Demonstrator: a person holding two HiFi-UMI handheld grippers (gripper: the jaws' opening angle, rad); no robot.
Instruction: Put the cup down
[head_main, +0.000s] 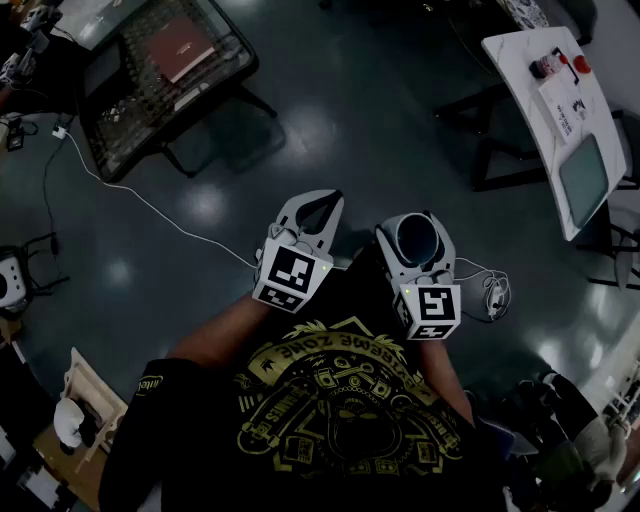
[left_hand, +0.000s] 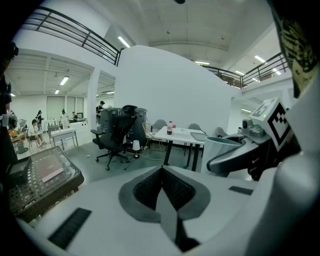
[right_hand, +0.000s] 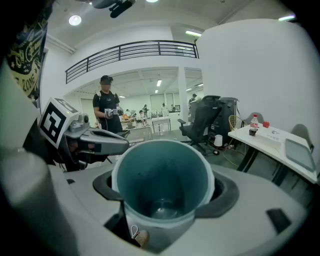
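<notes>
Right gripper (head_main: 416, 243): fingers wide, clamped round the teal cup (right_hand: 162, 172), held above the dark floor | cup's base: hidden between the fingers | Left gripper (left_hand: 162, 172): fingers closed together, empty | White surface (head_main: 535, 95): well apart, cut off at the head view's right edge.

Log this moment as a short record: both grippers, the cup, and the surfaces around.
cup: teal, open top, held in the air above the floor
right gripper: jaws closed on the cup, one on each side
left gripper: jaws together, nothing between them
floor: dark and glossy, below both grippers
white table: ahead and to the right, apart from the cup
bottle: standing on the white table
task state: cup not yet put down
</notes>
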